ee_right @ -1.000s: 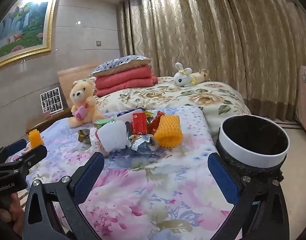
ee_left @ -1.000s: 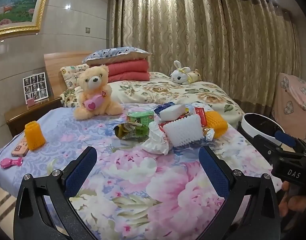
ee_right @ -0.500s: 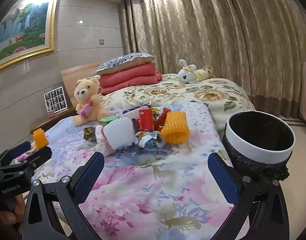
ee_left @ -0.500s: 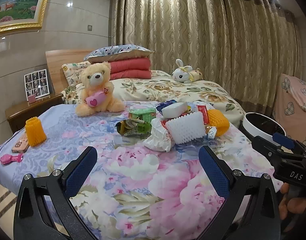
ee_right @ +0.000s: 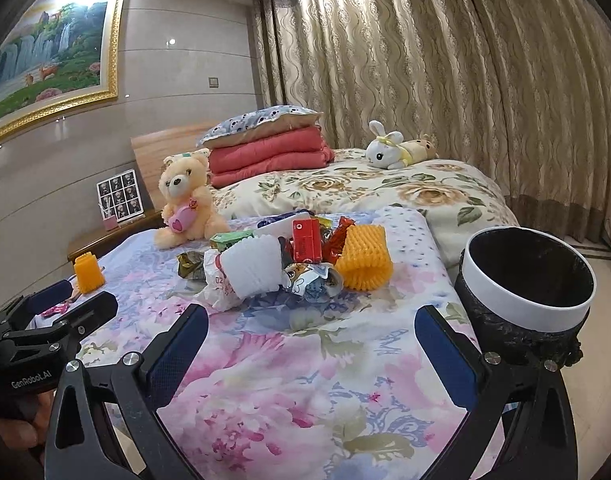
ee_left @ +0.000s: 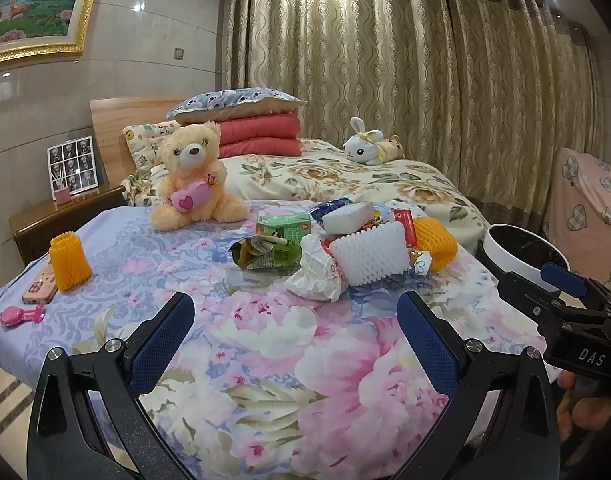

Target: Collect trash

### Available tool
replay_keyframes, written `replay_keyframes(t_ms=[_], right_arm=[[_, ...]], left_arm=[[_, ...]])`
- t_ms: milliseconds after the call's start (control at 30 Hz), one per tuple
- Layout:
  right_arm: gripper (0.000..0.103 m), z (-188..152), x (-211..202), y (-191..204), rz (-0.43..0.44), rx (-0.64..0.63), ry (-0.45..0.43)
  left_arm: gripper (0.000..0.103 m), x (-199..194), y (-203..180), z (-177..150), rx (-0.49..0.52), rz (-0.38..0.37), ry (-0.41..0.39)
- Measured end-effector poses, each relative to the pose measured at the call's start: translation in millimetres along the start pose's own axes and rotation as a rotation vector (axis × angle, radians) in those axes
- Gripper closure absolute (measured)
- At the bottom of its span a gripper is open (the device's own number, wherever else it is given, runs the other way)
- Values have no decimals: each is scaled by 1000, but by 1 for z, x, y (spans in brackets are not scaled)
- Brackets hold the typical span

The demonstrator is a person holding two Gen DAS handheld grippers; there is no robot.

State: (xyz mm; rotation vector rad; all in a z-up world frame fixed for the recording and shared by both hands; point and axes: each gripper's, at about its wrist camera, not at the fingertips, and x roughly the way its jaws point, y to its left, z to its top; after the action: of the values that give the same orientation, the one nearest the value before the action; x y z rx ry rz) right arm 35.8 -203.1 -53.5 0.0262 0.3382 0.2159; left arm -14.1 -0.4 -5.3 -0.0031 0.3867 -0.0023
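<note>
A heap of trash lies on the floral bedspread: a white foam net, an orange foam net, a green carton, a crumpled white wrapper, a red box. A white-rimmed bin with a black liner stands right of the bed. My left gripper is open and empty, short of the heap. My right gripper is open and empty, near the bin.
A teddy bear sits behind the heap. Another orange foam net, a phone and a pink toy lie at the bed's left edge. A nightstand stands left. Folded quilts and a plush rabbit lie farther back.
Both grippers have drawn back and tilted slightly, so the heap sits a little lower and farther in view. Both stay open. Nothing on the bed has moved.
</note>
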Motion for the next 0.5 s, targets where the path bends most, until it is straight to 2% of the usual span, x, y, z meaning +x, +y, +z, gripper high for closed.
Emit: replay_keyframes(t_ms=[500], right_arm=[[0,2,1,0,3,-1,0]], left_arm=[[0,-1,-1,-1,-1,-1,0]])
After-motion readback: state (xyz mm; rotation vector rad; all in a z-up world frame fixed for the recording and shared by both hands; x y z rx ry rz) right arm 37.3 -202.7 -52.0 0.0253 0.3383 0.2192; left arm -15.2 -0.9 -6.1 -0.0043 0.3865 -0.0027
